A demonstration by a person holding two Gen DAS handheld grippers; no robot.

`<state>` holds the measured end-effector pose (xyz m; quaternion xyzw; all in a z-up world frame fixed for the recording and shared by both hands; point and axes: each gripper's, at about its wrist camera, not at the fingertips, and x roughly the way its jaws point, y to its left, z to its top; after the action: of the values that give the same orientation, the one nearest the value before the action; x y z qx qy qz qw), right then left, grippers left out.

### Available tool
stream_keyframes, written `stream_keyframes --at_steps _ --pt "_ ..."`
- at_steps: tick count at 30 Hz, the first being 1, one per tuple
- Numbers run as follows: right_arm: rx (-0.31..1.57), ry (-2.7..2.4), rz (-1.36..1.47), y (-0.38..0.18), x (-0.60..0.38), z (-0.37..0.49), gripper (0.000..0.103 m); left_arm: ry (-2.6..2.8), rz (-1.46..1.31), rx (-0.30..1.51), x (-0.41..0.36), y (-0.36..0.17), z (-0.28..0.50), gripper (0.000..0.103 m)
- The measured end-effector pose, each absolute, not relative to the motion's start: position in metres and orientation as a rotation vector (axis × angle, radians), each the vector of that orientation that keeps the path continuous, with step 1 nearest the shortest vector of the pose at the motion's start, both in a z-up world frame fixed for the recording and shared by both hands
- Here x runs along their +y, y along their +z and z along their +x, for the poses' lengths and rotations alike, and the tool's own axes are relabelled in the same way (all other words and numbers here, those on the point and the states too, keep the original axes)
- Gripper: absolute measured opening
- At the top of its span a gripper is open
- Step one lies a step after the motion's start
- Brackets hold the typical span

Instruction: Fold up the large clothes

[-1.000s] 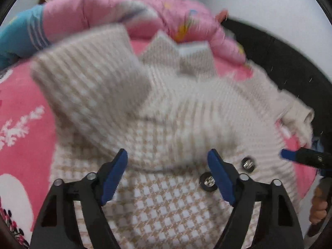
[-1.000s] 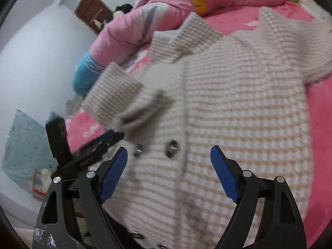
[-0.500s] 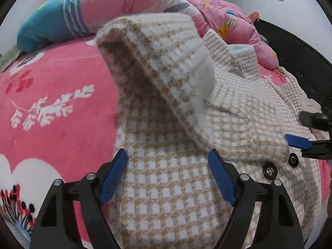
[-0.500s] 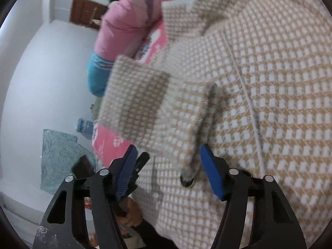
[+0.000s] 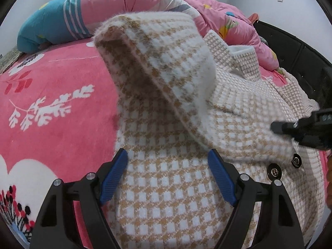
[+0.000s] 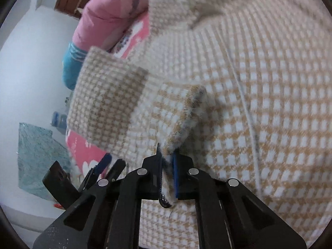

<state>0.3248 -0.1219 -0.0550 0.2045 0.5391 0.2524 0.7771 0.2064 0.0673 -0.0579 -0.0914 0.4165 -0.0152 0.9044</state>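
A beige and white houndstooth knit coat (image 5: 166,186) lies spread on a pink bed, with its left sleeve (image 5: 157,66) folded over the chest. My left gripper (image 5: 168,176) is open and empty, low over the coat's front. My right gripper (image 6: 167,172) is shut on the cuff end of that sleeve (image 6: 178,124); it also shows at the right edge of the left wrist view (image 5: 298,126). The coat's metal snap buttons (image 5: 274,171) sit right of my left gripper.
A pink floral blanket (image 5: 51,108) covers the bed. A rolled pink and blue quilt (image 5: 87,14) lies along the far side. A black headboard (image 5: 290,47) stands at the right. A white wall and a brown door (image 6: 70,0) are beyond the bed.
My right gripper has closed on the sleeve's cuff end. The sleeve has settled across the coat's chest. My left gripper stayed open and drew back a little.
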Motion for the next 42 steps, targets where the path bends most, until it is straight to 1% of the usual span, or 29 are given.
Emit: stream_keyframes --at_steps 7,10,12,18,23,26,34,39,40,41,42 --pt "0.953 0.450 0.346 0.017 -0.159 0.320 0.006 -0.028 -0.185 0.864 0.067 -0.057 0.206 0.078" --pt "0.896 0.391 0.329 0.035 -0.184 0.318 0.006 -0.024 -0.185 0.865 0.067 -0.057 0.206 0.078" --pt "0.888 0.365 0.336 0.036 -0.197 0.317 0.006 -0.021 -0.182 0.866 0.067 -0.057 0.206 0.078" --pt "0.918 0.315 0.332 0.025 -0.227 0.322 0.006 -0.015 -0.171 0.870 0.065 -0.057 0.207 0.078" --pt "0.917 0.259 0.244 0.014 -0.222 0.331 0.006 -0.016 -0.174 0.870 0.066 -0.056 0.207 0.078" --pt "0.924 0.236 0.252 0.006 -0.230 0.338 0.006 -0.024 -0.184 0.870 0.067 -0.054 0.205 0.078" --pt "0.879 0.233 0.292 0.018 -0.249 0.348 0.005 0.010 -0.213 0.874 0.083 -0.051 0.199 0.078" --pt "0.943 0.202 0.250 -0.007 -0.247 0.361 0.006 0.015 -0.265 0.894 0.094 -0.058 0.200 0.078" --pt "0.980 0.185 0.229 -0.019 -0.246 0.366 0.009 0.018 -0.256 0.894 0.093 -0.057 0.200 0.078" --pt "1.000 0.170 0.219 -0.025 -0.247 0.368 0.014 0.019 -0.252 0.894 0.092 -0.057 0.200 0.078" --pt "1.016 0.151 0.214 -0.031 -0.249 0.369 0.017 0.018 -0.252 0.893 0.092 -0.057 0.199 0.078"
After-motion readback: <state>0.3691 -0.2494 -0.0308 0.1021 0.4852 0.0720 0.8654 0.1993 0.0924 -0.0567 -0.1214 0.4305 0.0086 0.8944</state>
